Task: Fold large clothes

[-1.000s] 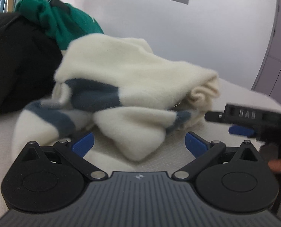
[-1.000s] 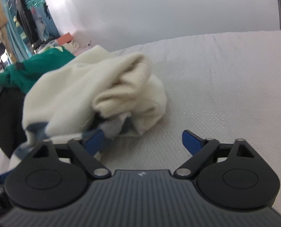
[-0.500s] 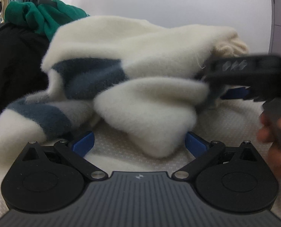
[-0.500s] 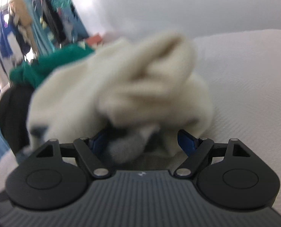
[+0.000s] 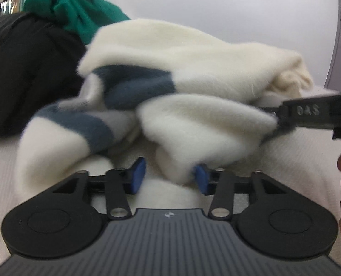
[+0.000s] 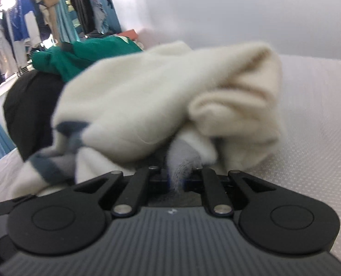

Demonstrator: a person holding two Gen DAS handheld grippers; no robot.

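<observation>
My right hand-held gripper [image 6: 178, 179] is pinched on a grey-edged bit of the cream sweater [image 6: 161, 101], low in the middle of the right wrist view, while my left hand-held gripper [image 5: 168, 176] stands part spread, its blue pads on either side of a drooping cream fold at the lower middle of the left wrist view; I cannot tell whether that fold is caught between them. The sweater lies bunched in the centre of both views on the white quilted surface [image 6: 315, 124], pressed against a black garment [image 5: 25, 76] and a green garment [image 5: 83, 16] at the upper left. To do this step well, I judge I should get the left pads onto a single layer of hem, not a thick wad, then lift both corners together and away from the pile, so the sweater opens flat and nothing else drags along.
</observation>
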